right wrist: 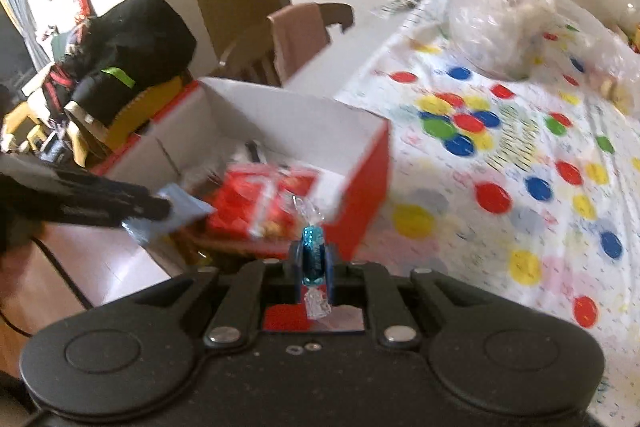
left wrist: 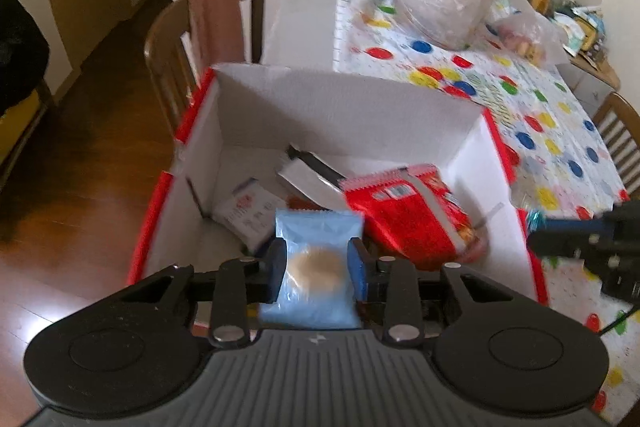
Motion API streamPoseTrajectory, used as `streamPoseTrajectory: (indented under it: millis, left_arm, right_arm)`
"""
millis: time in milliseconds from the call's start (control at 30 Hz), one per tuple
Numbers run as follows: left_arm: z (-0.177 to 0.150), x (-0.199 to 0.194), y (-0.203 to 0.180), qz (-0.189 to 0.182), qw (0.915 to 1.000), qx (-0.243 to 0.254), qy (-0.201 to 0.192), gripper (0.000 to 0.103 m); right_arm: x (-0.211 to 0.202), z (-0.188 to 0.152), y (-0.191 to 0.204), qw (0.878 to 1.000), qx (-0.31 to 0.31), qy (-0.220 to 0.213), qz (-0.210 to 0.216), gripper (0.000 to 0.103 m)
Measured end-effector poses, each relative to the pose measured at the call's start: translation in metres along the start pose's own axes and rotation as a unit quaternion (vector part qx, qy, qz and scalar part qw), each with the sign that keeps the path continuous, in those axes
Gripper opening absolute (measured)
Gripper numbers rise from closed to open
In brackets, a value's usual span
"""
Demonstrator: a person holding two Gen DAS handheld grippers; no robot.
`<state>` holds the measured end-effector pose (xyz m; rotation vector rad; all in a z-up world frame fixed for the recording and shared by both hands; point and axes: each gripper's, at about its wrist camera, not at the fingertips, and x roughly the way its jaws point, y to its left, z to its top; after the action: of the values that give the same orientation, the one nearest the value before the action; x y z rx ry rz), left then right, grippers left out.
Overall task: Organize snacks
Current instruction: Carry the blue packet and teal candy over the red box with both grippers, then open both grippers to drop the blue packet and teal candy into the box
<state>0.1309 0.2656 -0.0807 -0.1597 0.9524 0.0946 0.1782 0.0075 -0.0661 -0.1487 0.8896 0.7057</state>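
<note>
My left gripper (left wrist: 316,263) pinching blue packet (left wrist: 314,259) over box (left wrist: 344,107); my right gripper (right wrist: 313,261) pinching candy (right wrist: 313,257).

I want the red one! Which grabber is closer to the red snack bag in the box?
Left. The left gripper, holding a light blue cookie packet, hangs over the box right beside the red snack bag. The right gripper, pinching a blue wrapped candy, sits outside the box's corner.

My left gripper (left wrist: 316,267) hangs over the box (left wrist: 352,99); snack bag (left wrist: 408,215) inside at 2 o'clock, chair (left wrist: 208,27) behind at 11.
</note>
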Motion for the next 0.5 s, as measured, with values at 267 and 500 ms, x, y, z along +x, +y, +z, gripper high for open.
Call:
streamPoseTrajectory:
  millis: [267, 500]
  left_arm:
    - [-0.006, 0.005, 0.017, 0.011, 0.9999, -0.007, 0.008, 0.033]
    - [-0.017, -0.003, 0.011, 0.006, 0.9999, 0.01, -0.001, 0.033]
  right_arm:
    - [0.039, 0.009, 0.041, 0.999, -0.026, 0.027, 0.002, 0.009]
    - [0.061, -0.002, 0.051, 0.998, -0.03, 0.054, -0.01, 0.009]
